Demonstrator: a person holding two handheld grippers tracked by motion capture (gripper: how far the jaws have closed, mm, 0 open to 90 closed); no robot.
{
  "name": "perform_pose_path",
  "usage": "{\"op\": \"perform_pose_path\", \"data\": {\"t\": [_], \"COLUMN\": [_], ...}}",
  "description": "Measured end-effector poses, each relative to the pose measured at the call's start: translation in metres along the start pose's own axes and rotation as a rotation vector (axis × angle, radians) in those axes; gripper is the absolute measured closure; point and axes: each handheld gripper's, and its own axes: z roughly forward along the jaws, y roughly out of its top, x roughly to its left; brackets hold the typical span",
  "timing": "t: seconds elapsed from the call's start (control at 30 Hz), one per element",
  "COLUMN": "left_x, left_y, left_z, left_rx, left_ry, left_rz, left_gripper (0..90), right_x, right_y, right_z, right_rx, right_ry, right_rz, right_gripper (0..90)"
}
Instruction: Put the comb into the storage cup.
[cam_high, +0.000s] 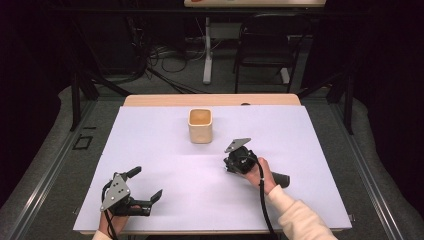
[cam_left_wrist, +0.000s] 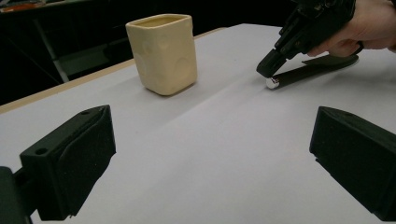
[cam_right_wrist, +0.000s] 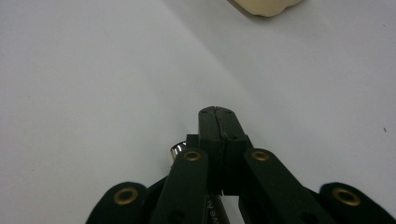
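On the table (cam_high: 165, 150), my right tongs (cam_left_wrist: 271, 70) clamp a dark pen (cam_left_wrist: 308, 72), ready for lifting. My left tongs (cam_high: 148, 194) rest wide open, leaving the cream cup (cam_high: 201, 126) free.

A slim black pen (cam_left_wrist: 308, 73) with a shiny silver tip lies flat on the white sheet, well right of the cream cup (cam_left_wrist: 163, 52).

A lab: paper-covered table (cam_high: 150, 150), floor cables (cam_high: 165, 60), dark surroundings.
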Motion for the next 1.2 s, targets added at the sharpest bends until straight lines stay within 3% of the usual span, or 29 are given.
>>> {"op": "perform_pose_path", "data": {"t": [1.2], "left_x": [0.001], "left_y": [0.001], "left_z": [0.001], "left_rx": [-0.002], "left_ry": [0.000], "left_rz": [0.007], "left_gripper": [0.4], "right_x": [0.011], "right_y": [-0.008], "right_z": [-0.006], "right_rx": [0.065], "right_ry": [0.067], "right_rz": [-0.037], "right_gripper": [90.0]}}
